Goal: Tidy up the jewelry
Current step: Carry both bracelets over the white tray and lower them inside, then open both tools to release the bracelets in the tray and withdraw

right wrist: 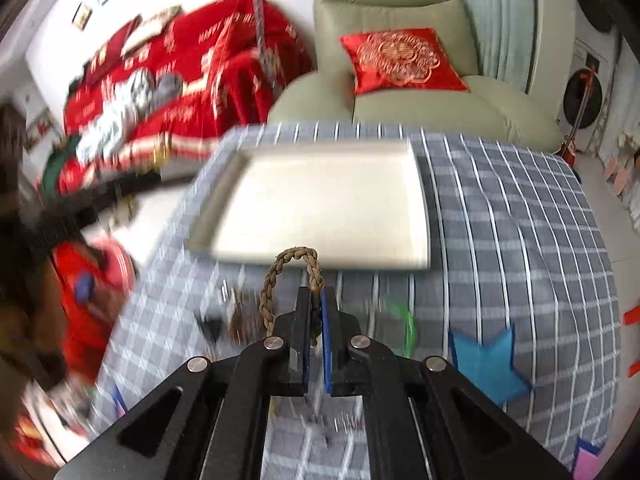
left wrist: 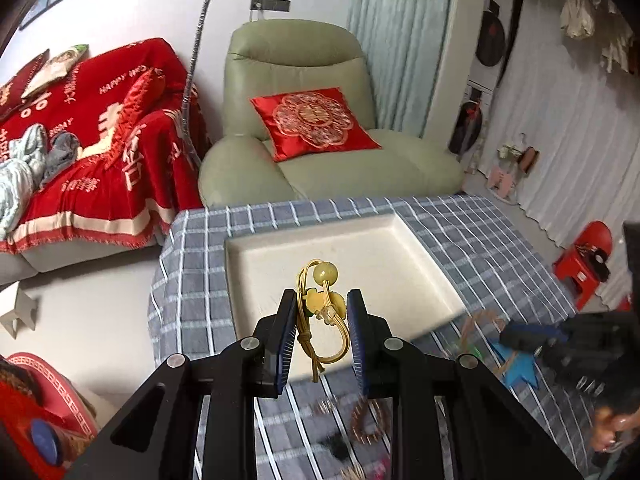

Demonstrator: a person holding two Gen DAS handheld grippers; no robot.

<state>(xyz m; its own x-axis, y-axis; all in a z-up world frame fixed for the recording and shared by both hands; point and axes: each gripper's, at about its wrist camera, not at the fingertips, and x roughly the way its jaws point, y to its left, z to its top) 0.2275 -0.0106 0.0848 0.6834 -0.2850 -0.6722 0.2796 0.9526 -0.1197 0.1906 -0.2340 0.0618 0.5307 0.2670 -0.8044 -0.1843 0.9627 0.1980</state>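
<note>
My left gripper (left wrist: 321,312) is shut on a yellow cord bracelet (left wrist: 322,312) with a round bead and a flower charm, and holds it above the near edge of the white tray (left wrist: 360,236). My right gripper (right wrist: 316,300) is shut on a brown braided bracelet (right wrist: 276,276), whose loop sticks up to the left of the fingers, just short of the white tray (right wrist: 416,208). The right gripper also shows in the left wrist view (left wrist: 532,338) at the right, blurred. Other jewelry pieces (left wrist: 370,424) lie on the checked cloth near me.
The table carries a blue-grey checked cloth (left wrist: 480,240). A blue paper star (right wrist: 486,364) lies on it to the right. A green armchair (left wrist: 320,120) with a red cushion stands behind the table. A red-covered sofa (left wrist: 88,140) is at the left, a red stool (left wrist: 588,256) at the right.
</note>
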